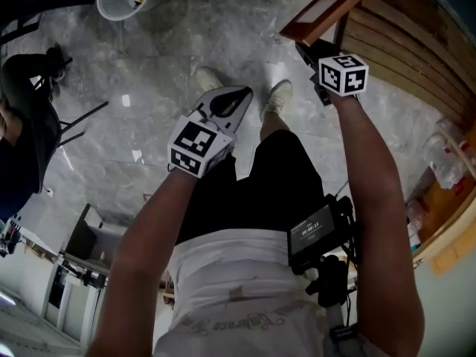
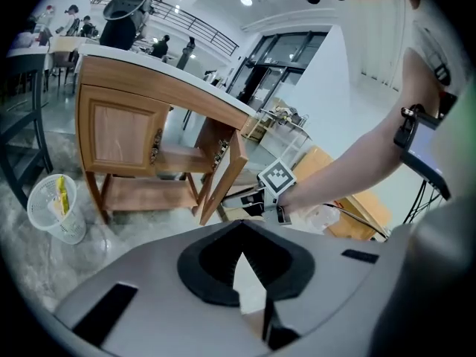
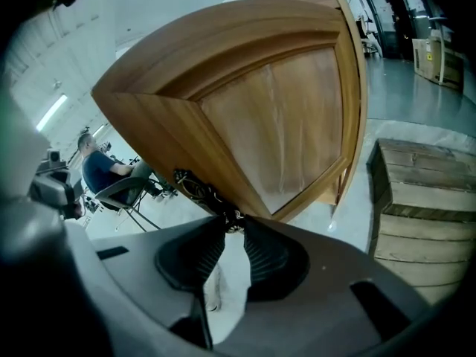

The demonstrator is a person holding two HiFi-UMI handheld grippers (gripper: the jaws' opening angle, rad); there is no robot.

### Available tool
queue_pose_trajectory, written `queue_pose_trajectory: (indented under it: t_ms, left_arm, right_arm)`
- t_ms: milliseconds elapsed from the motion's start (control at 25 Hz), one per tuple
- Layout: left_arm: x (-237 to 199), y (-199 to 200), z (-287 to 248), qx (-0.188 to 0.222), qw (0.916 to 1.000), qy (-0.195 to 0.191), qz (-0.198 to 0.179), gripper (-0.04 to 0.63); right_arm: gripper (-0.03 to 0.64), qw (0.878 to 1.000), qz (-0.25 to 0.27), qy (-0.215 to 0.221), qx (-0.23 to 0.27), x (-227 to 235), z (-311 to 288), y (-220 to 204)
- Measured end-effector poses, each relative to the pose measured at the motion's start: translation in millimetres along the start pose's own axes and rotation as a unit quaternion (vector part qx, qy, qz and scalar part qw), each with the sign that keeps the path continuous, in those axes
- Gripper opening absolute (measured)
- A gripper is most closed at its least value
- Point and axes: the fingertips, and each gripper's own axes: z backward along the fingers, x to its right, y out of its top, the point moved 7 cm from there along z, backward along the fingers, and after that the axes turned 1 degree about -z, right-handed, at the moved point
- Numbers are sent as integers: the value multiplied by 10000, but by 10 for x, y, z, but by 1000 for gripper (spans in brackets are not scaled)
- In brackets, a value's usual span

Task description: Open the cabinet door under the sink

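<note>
Marble floor (image 1: 149, 50) below; right claw (image 3: 229, 219) grips door handle (image 3: 199, 191).

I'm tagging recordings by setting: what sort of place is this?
Probably a large hall or workshop, not a home: a freestanding wooden cabinet on marble-look floor, a railed upper gallery, a seated person.

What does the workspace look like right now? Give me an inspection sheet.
Surface: grey marbled floor.
Job's things: wooden cabinet; its cabinet door stands swung open.
Clutter: clear plastic bin with something yellow inside, on the floor beside the cabinet; wooden pallets stacked nearby.
Grippers: left gripper jaws shut, empty, away from the cabinet; right gripper jaws closed on the door's edge.
Cables: thin black cable below the right forearm.
Surroundings: seated person; more people far behind the cabinet.
</note>
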Motion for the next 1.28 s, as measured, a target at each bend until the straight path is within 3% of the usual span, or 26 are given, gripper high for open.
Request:
queue_pose_trajectory:
  t_ms: [320,480,960,1280]
  left_arm:
    - [370,-65,-229,-39,10000,5,-26,9]
    - [530,-36,-353,-17,9998,-20,-217,9]
    - [942,-99,-604,-254,9987,-133,-421,9]
    - [1090,-45,-741,-332,9976,-220,-559,9]
  right_arm:
    - [71,9998,-62,-135,144,222,310,-239]
    - [66,9995,2,-157,260,356,432,-275]
    - [51,9987,126,-444,213,797,918,-501]
    - [49,9989,141,-437,136,839,955,-547]
